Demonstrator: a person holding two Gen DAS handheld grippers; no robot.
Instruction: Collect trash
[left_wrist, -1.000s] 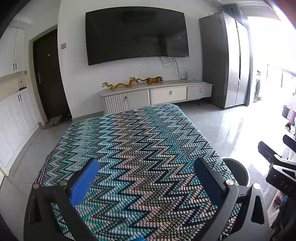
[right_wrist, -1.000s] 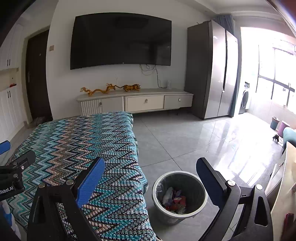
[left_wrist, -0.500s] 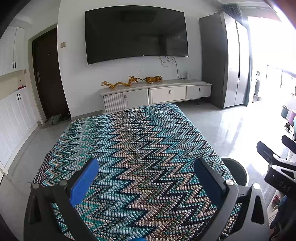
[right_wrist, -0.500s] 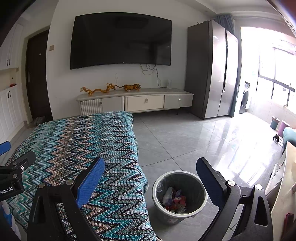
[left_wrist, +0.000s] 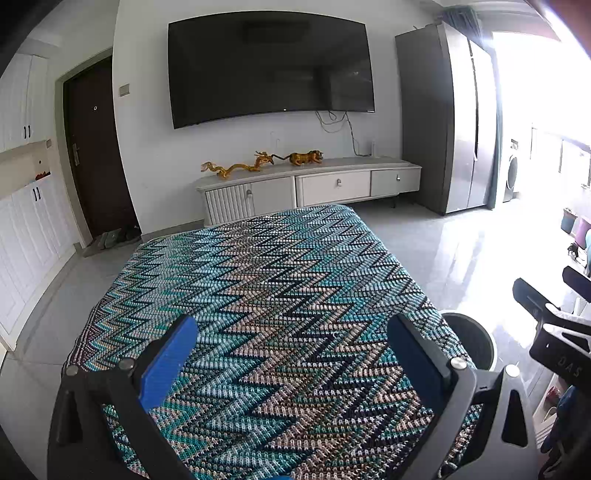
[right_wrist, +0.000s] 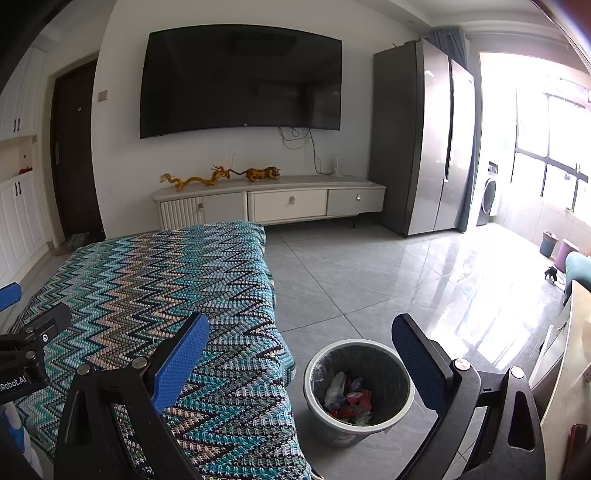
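Almost nothing has changed over the last second: both wrist views show the same framing of the room, with only a very slight shift of the left view, so the grippers are hanging in place. That stillness, together with a bare tabletop, suggests the collecting is finished or paused, since no loose trash is visible anywhere on the cloth.

The left gripper (left_wrist: 291, 360) hovers above a table draped in a teal, black and beige zigzag tablecloth (left_wrist: 258, 280). Its 2 blue-padded fingers (left_wrist: 168, 363) are spread wide, with nothing between them and nothing touching them.

The right gripper (right_wrist: 299, 363) hangs over the right edge of the same table, above the grey tiled floor (right_wrist: 351, 280). Its fingers are also spread wide and empty. Between and below them stands a round grey waste bin (right_wrist: 317, 402) on the floor, just beside the hanging cloth. Inside it lies a heap of crumpled trash (right_wrist: 349, 400), white, red and blue wrappers, filling only the bottom.

Beyond the table are a wall-mounted television (right_wrist: 240, 77), a low white cabinet (right_wrist: 291, 201) with golden animal figurines (right_wrist: 218, 176), and a tall steel refrigerator (right_wrist: 432, 140)
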